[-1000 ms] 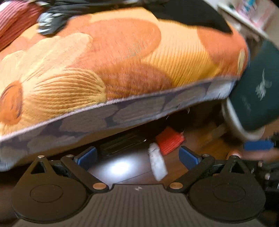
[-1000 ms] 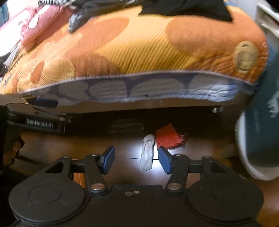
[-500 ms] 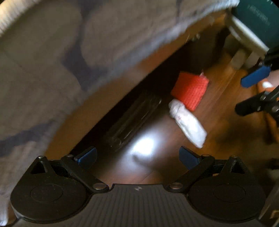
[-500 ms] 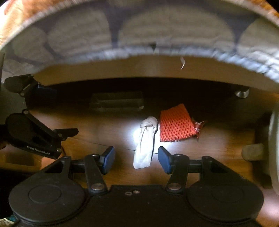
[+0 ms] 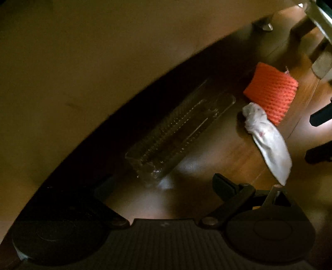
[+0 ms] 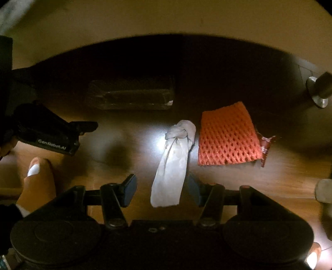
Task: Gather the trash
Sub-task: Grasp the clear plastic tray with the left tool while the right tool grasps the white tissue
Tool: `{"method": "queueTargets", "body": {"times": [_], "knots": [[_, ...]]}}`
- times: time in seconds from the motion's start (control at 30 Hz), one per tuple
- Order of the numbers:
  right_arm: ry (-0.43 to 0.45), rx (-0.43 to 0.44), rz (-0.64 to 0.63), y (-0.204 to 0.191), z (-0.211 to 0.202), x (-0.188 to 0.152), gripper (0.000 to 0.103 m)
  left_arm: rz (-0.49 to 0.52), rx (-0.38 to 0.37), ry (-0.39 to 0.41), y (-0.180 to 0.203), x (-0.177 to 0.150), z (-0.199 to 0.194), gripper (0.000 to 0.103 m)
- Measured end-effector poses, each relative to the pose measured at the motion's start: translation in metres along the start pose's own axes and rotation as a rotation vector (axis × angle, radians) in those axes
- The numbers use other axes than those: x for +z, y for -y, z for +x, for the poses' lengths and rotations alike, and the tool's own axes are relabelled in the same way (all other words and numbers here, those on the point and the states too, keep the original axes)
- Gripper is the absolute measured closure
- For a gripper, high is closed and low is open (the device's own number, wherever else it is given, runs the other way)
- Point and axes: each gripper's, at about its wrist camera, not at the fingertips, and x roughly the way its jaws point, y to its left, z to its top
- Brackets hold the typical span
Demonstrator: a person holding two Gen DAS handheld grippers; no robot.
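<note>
1. Both grippers have dropped from the level of the flowered bedcover to just above the wooden floor (image 6: 280,176), so the views that a second ago were full of orange quilt now look into the dark gap under the bed frame (image 6: 166,18).
2. Three pieces of trash lie at that gap, probably kicked or fallen there: a twisted white tissue (image 6: 174,164), an orange foam net (image 6: 228,135) just beside it on the right with a scrap of red wrapper (image 6: 265,145) at its far edge, and a clear plastic tray (image 6: 130,95) further back in the shadow.
3. The steep downward pitch of both tools fits a pick from the floor, straight onto each item from above.
4. The right gripper (image 6: 161,191) hangs over the near end of the tissue. Its fingers (image 6: 129,190) stand wide apart with the tissue's tail between them; neither pad visibly presses the paper, so it holds nothing yet.
5. The left gripper (image 5: 159,193) is aimed at the near end of the tray (image 5: 178,133). Its fingers (image 5: 225,187) are spread wide and empty, short of the plastic.
6. In the right view a bare toe (image 6: 38,178) rests on the floor beside the left tool.
</note>
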Motion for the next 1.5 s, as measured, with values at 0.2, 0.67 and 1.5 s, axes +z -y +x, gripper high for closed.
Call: {"method": "queueTargets", "body": {"times": [0.2, 0.67, 1.5], "knots": [[-0.001, 0.025, 0.047, 0.004, 0.018, 0.004, 0.051, -0.171, -0.068, 0.001, -0.016, 0.001, 0.01, 0.003], [0.04, -0.043, 0.118, 0.005, 0.04, -0.002, 0.053, -0.712, 0.055, -0.007, -0.061, -0.017, 0.0, 0.003], [-0.007, -0.131, 0.016, -0.023, 0.051, 0.005, 0.1, -0.737, -0.09, -0.199, -0.069, -0.034, 0.029, 0.098]]}}
